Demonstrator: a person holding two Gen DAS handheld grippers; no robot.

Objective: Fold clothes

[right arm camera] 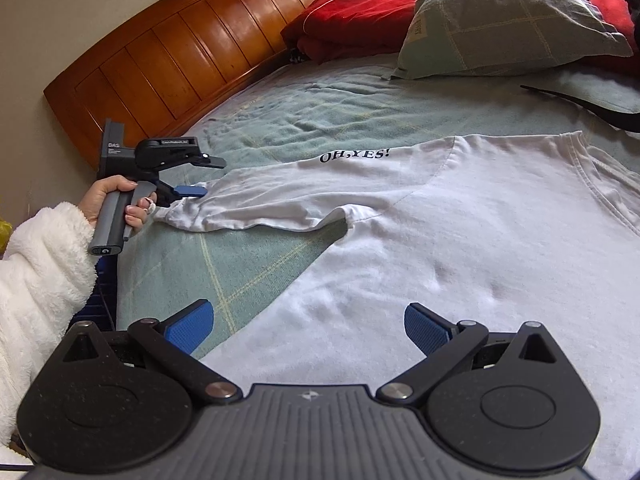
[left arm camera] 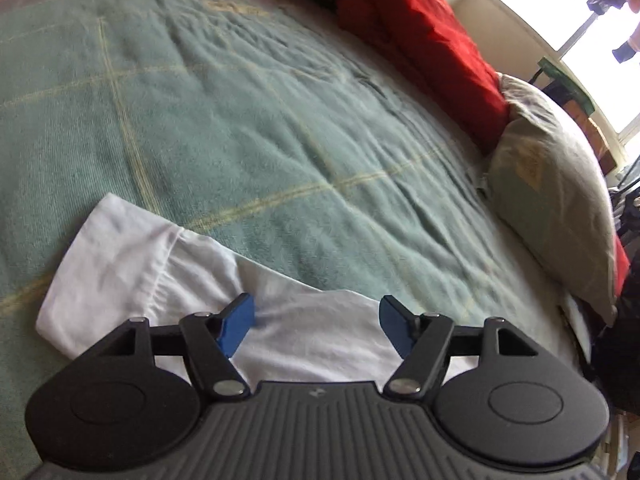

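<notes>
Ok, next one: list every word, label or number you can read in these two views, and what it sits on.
"OH,YES!": dark print on the white T-shirt, right wrist view.
"DAS": on the body of the left gripper; the smaller lines beneath are too small to read.
A label on top of that gripper: too blurred.
A tag on the pillow: unreadable.
Left wrist view: none.

T-shirt (right arm camera: 440, 240) flat on blanket (right arm camera: 248, 264); pillow (right arm camera: 512, 20) beyond collar; headboard (right arm camera: 192, 52) left, behind sleeve (right arm camera: 256, 204).
</notes>
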